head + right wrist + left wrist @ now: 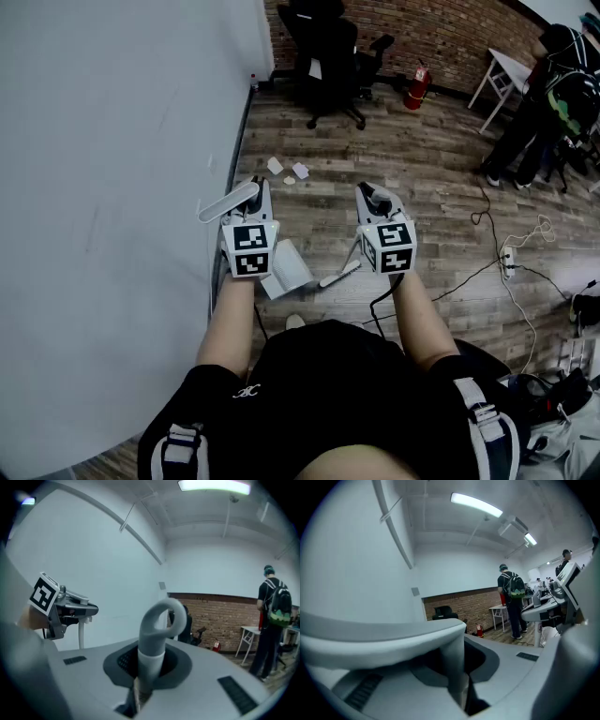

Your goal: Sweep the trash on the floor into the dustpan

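no legible text, shirt logo (246, 392) too small to read

White dustpan (286, 268), grey broom handle (151, 641) (brick wall (450, 37) red-brown).

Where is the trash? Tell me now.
Head view: the paper scraps lie on the wood floor just ahead of the left gripper, beside the white wall.

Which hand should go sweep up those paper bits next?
Probably the right. The right gripper is shut on the broom handle, while the left gripper clamps the dustpan handle. The paper bits lie ahead, unswept.
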`<state>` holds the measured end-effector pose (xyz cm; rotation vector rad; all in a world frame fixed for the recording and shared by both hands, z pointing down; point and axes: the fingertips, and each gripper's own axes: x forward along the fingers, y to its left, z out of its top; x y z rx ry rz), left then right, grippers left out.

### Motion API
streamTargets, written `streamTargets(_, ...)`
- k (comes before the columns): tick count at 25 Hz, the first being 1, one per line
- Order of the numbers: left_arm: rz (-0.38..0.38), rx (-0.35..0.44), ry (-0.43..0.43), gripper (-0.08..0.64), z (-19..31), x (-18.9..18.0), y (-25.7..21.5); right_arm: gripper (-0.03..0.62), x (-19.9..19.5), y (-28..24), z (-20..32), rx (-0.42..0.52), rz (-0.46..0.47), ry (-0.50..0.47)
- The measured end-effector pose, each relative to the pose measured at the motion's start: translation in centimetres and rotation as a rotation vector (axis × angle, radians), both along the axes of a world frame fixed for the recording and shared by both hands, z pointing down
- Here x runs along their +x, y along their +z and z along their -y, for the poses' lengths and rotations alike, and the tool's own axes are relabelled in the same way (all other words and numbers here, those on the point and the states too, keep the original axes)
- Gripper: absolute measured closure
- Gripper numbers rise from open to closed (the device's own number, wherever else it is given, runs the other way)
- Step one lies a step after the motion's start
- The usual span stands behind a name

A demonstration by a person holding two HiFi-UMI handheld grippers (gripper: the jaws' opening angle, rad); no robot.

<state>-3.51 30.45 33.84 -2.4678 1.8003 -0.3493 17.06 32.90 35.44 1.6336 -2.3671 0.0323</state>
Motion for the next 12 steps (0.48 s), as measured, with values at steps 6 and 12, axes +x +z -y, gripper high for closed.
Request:
streamTargets(6, 0.006, 0.016, -0.011, 0.52, 0.6, -1.6, -0.3, 0.56, -0.5, 0.3, 0.7, 0.001, -0.02, 0.01)
streamTargets(12, 0.008, 0.008, -0.008, 0.52, 1.0, -3.3, 0.1, 0.561, -1.4, 0.4, 1.2, 0.002, -0.015, 0.031)
